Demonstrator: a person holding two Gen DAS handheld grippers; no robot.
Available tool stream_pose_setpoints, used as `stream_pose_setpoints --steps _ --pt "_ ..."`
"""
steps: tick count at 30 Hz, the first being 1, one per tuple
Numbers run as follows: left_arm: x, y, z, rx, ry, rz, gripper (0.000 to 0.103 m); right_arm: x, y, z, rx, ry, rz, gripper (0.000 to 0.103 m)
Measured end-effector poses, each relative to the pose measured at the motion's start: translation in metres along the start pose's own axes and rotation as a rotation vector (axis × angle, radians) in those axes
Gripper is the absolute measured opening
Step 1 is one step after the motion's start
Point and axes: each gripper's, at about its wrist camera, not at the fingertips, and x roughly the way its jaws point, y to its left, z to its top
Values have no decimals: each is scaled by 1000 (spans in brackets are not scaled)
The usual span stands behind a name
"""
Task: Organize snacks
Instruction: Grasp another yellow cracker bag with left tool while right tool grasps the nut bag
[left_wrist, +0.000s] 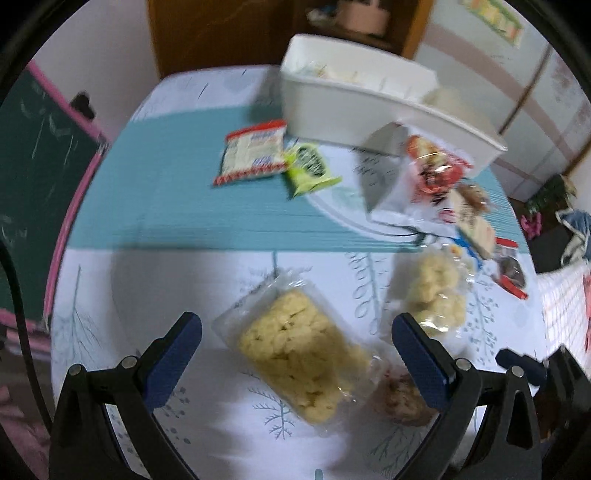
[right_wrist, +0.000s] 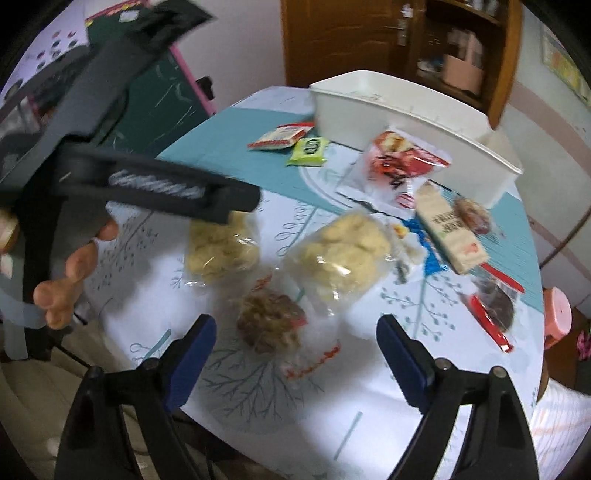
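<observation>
On the table's near left the left gripper hovers, fingers spread and grasping nothing, above a clear bag of pale puffs, while rightward the right gripper hangs released, nothing between its jaws, over a brown snack pack, the white bin far right.

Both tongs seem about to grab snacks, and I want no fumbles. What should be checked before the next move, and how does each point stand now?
1. Left tongs open and empty: ok.
2. Yellow puff pack lies between the left fingers, untouched: ok.
3. Right tongs free of any snack: ok, not closed on anything.
4. Brown snack pack sits just ahead of the right tongs: ok.
5. White bin has room: cannot tell.
</observation>
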Motion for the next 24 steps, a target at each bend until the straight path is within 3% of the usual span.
stream_pose_setpoints --steps 6,14,18,20,22,24 --pt "25 12 -2 -71 82 23 102 16 18 -2 -75 36 12 88" --pt "43 10 -9 -81 148 8 102 34 36 -9 -143 110 -9 67" --pt "47 5 -13 -54 160 22 102 38 33 -11 -124 124 -19 61" --pt "47 0 -16 -31 161 35 102 37 28 -11 -100 131 -4 53" --pt "46 -5 -18 -6 153 50 99 36 24 -12 -80 132 4 48" --pt "43 -11 -20 24 137 57 87 36 25 -11 -70 132 14 48"
